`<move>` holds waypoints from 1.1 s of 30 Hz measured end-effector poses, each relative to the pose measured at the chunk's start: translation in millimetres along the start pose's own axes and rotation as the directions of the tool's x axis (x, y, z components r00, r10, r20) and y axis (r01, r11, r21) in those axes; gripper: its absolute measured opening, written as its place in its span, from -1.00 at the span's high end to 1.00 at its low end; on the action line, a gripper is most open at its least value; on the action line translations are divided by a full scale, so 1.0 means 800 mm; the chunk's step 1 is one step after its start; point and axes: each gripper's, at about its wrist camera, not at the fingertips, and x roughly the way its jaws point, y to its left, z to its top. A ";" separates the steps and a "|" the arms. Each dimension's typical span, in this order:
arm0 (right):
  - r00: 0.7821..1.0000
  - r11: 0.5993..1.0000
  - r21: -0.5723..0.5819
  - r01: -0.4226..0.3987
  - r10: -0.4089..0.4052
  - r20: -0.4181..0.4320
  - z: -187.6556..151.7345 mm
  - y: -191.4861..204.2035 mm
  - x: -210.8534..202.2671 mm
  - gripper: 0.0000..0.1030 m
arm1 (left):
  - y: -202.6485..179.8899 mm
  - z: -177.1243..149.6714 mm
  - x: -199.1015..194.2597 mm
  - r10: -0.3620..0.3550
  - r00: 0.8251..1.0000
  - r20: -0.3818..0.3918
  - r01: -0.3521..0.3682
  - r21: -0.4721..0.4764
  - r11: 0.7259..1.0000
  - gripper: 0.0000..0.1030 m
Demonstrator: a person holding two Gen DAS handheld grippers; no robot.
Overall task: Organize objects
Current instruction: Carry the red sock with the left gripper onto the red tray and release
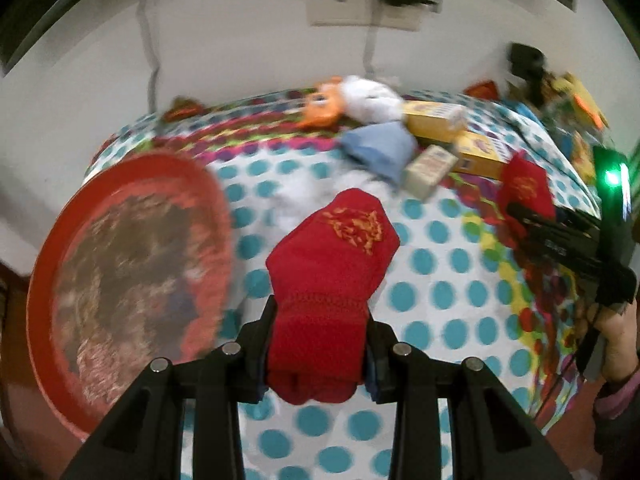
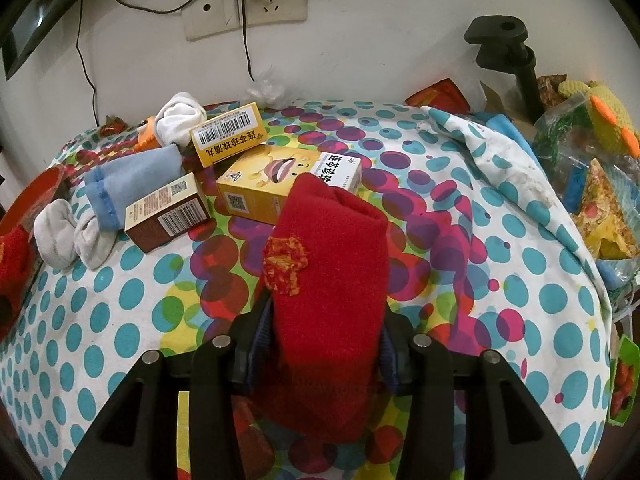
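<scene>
Each pair of tongs pinches a red sock above the polka-dot cloth on the worktop.

The left tongs (image 1: 320, 354) clamp one red sock (image 1: 332, 264) by its cuff, just right of a red tray (image 1: 52, 264). The right tongs (image 2: 320, 350) grip a second red sock (image 2: 332, 280) with an orange embroidered patch; behind it lie two yellow boxes (image 2: 228, 134), a brown box (image 2: 168, 212), a blue sock (image 2: 132, 180) and white socks (image 2: 68, 236).
</scene>
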 end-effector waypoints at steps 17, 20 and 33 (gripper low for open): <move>1.000 1.000 0.002 0.009 -0.009 -0.003 0.001 -0.004 -0.001 0.07 | 0.224 -0.011 0.012 0.159 0.983 -0.093 -0.179 -0.281 0.943 0.32; 1.000 1.000 0.004 0.015 -0.015 -0.004 0.002 -0.004 -0.001 0.03 | 0.259 -0.014 0.018 0.188 0.975 -0.120 -0.216 -0.315 0.924 0.32; 0.999 0.999 0.020 0.042 -0.041 -0.008 0.003 -0.005 0.000 -0.15 | 0.344 -0.019 0.041 0.234 0.954 -0.188 -0.290 -0.380 0.878 0.32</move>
